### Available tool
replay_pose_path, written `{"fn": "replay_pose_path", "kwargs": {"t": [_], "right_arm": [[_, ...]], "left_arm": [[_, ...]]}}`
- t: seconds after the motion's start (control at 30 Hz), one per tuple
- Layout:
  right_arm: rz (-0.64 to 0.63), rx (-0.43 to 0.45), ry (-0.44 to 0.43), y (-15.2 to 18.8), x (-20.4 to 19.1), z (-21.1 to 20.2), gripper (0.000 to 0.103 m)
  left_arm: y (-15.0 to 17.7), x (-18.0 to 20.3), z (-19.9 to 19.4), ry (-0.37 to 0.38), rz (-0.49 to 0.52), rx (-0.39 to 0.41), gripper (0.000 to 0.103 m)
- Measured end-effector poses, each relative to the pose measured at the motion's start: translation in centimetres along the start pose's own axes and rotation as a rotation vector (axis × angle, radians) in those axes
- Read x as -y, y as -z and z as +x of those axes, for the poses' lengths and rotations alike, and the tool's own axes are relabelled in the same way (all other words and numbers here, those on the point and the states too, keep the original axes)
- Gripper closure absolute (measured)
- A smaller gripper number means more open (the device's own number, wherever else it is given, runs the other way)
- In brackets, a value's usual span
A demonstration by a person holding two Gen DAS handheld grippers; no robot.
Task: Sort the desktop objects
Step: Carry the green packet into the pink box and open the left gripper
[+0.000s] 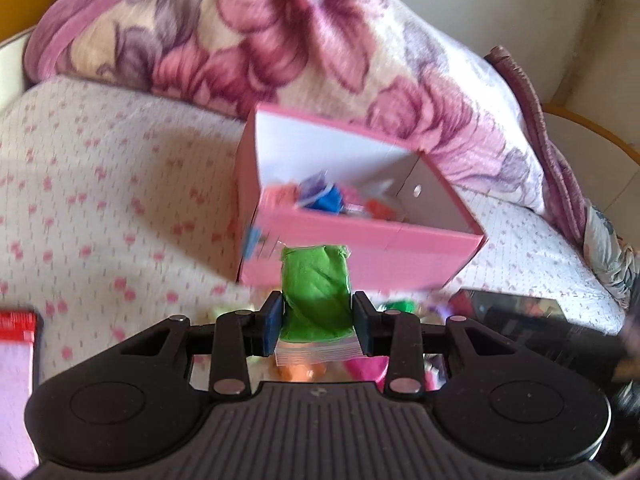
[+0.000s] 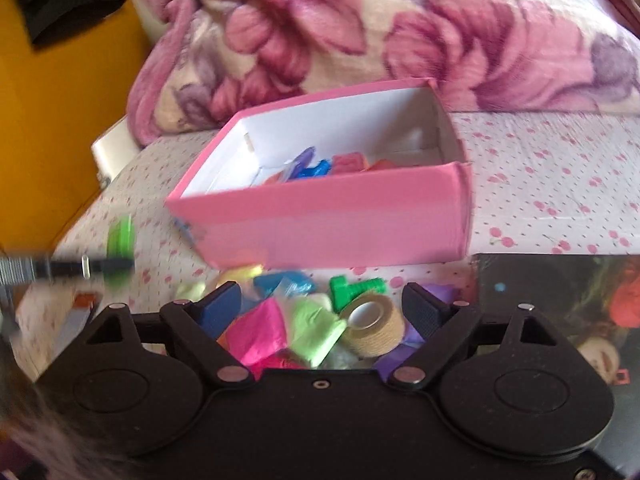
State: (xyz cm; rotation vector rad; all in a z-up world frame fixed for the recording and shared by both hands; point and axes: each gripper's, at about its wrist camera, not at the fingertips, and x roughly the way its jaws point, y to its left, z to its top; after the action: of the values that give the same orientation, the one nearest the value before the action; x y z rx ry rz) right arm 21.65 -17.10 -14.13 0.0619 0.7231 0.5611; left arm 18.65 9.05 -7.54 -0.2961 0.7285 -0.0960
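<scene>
A pink box [image 1: 360, 254] with white inside walls stands on the bed and holds several coloured clay packets [image 1: 324, 198]. My left gripper [image 1: 318, 322] is shut on a green clay packet [image 1: 314, 292], held just in front of the box's near wall. In the right wrist view the same box [image 2: 332, 224] stands ahead. My right gripper [image 2: 322, 310] is open above a pile of coloured packets [image 2: 280, 332], a green toy bolt [image 2: 352, 288] and a beige tape roll [image 2: 372, 330]. The left gripper with its green packet [image 2: 120, 232] shows blurred at the left.
A floral pink blanket [image 1: 280, 32] is heaped behind the box. A dark glossy book [image 2: 560, 312] lies at the right, beside the pile. A red and pink item [image 1: 16, 344] lies at the left. A yellow wall [image 2: 48, 120] stands at the far left.
</scene>
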Motion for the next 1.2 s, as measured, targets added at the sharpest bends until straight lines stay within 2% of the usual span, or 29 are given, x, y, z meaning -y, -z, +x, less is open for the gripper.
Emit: {"fn": "replay_pose_path", "kwargs": {"t": [0.3,0.63,0.67,0.73,0.77,0.93,1.1,1.2], "right_arm": [[-0.218,-0.027,-0.035,2.3,-1.9,0.8,0.015],[-0.374,-0.131,-0.128,2.6,-1.5,2.6,0.018],[-0.39,-0.142,-0.137,2.6,-1.5,2.8,0.02],[-0.421,-0.163,-0.156,2.6,-1.4,3.2,0.033],[-0.437,-0.173,-0.165,2.7,-1.3,3.3,0.044],[-0.423,-0.159,-0.218,4.8,-2.0,1.2,0.047],[-0.35,-0.146,-0.241,3.9,-1.4,2.2,0.044],[-0.394,-0.162,-0.225,4.4,-2.2,2.9,0.044]], "left_arm": [[-6.1,1.5,3.3,0.007,0.058,-0.009,0.067],[-8.7,1.7,11.1,-0.004,0.062,-0.168,0.067],[-8.7,1.6,11.7,-0.006,0.061,-0.181,0.067],[-8.7,1.5,12.5,-0.014,0.068,-0.199,0.067],[-8.7,1.5,12.8,-0.017,0.074,-0.205,0.067],[-8.8,1.5,14.1,-0.03,0.101,-0.238,0.067],[-8.8,1.1,15.2,-0.046,0.1,-0.254,0.067],[-9.1,1.1,15.6,-0.057,0.106,-0.249,0.067]]}}
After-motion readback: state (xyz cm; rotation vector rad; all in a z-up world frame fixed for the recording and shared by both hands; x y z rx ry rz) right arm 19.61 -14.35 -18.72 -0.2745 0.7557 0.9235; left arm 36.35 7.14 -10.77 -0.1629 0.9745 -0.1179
